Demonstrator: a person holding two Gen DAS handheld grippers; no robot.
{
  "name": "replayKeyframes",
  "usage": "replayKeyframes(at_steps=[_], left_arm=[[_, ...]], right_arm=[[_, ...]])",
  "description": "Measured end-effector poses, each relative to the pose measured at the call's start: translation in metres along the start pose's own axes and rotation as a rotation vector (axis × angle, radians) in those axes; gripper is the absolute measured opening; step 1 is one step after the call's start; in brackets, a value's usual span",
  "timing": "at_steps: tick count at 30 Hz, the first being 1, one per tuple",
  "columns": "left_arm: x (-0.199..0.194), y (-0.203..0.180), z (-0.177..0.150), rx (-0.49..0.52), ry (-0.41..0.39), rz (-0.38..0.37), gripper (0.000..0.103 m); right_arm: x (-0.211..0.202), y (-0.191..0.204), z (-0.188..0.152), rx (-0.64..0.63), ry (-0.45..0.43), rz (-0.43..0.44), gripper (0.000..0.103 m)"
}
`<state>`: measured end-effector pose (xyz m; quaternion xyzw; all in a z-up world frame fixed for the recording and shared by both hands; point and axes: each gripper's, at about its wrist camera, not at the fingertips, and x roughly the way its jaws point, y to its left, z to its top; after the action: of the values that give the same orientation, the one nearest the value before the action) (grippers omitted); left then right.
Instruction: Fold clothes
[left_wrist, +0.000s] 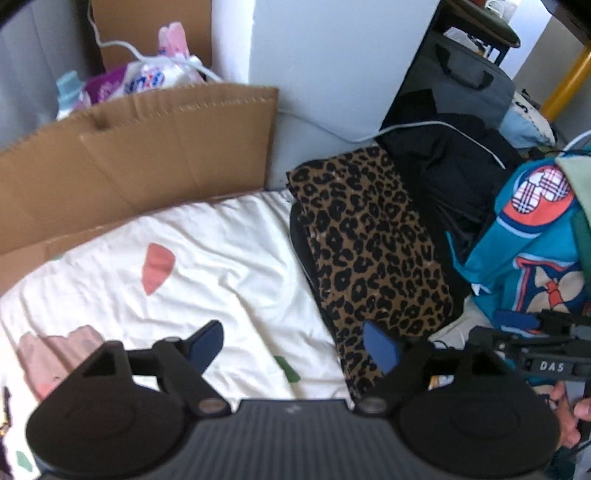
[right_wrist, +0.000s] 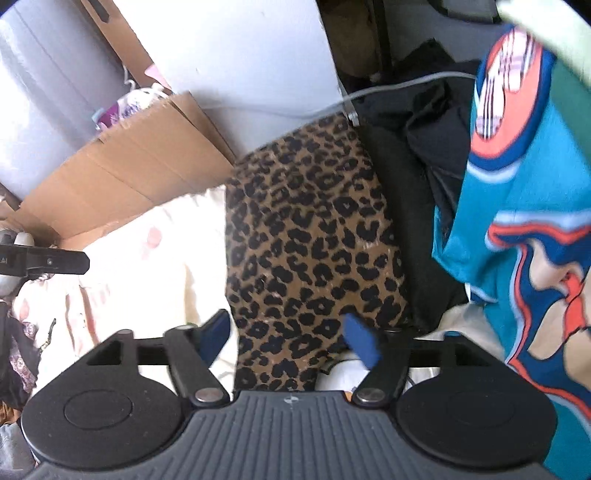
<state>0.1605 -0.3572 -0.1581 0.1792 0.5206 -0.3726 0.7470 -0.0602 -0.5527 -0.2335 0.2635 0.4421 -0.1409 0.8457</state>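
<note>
A folded leopard-print garment (left_wrist: 369, 240) (right_wrist: 314, 236) lies on the white bedsheet (left_wrist: 207, 254), on top of dark folded clothes (left_wrist: 454, 177). My left gripper (left_wrist: 293, 345) hangs above the sheet just left of the leopard garment, its blue-padded jaws wide apart with nothing between them. Over the near end of the leopard garment my right gripper (right_wrist: 290, 341) also stands open, clear of the cloth. A teal cartoon-print garment (left_wrist: 535, 240) (right_wrist: 524, 206) sits heaped to the right. The right gripper's body (left_wrist: 543, 354) shows at the left view's right edge, held by a hand (left_wrist: 569, 413).
A cardboard box (left_wrist: 140, 166) with packets and bottles stands behind the bed at the left. A white cable (left_wrist: 443, 129) runs across the dark clothes. A grey bag (left_wrist: 461, 77) stands at the back. A pink garment (left_wrist: 55, 354) lies at the sheet's near left.
</note>
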Motion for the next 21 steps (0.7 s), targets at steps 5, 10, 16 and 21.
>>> replayKeyframes(at_steps=[5, 10, 16, 21], left_arm=[[-0.034, 0.013, 0.003, -0.034, -0.004, 0.024, 0.094], [-0.068, 0.033, -0.004, -0.093, -0.006, 0.069, 0.097], [-0.116, 0.054, -0.016, -0.134, -0.013, 0.134, 0.101], [-0.154, 0.07, -0.023, -0.177, -0.017, 0.212, 0.101]], right_arm=[[-0.023, 0.012, 0.011, 0.017, 0.023, 0.022, 0.089], [-0.05, 0.025, 0.024, 0.011, 0.045, 0.028, 0.099], [-0.08, 0.041, 0.046, 0.027, 0.036, 0.022, 0.102], [-0.097, 0.056, 0.056, 0.022, 0.07, 0.019, 0.102]])
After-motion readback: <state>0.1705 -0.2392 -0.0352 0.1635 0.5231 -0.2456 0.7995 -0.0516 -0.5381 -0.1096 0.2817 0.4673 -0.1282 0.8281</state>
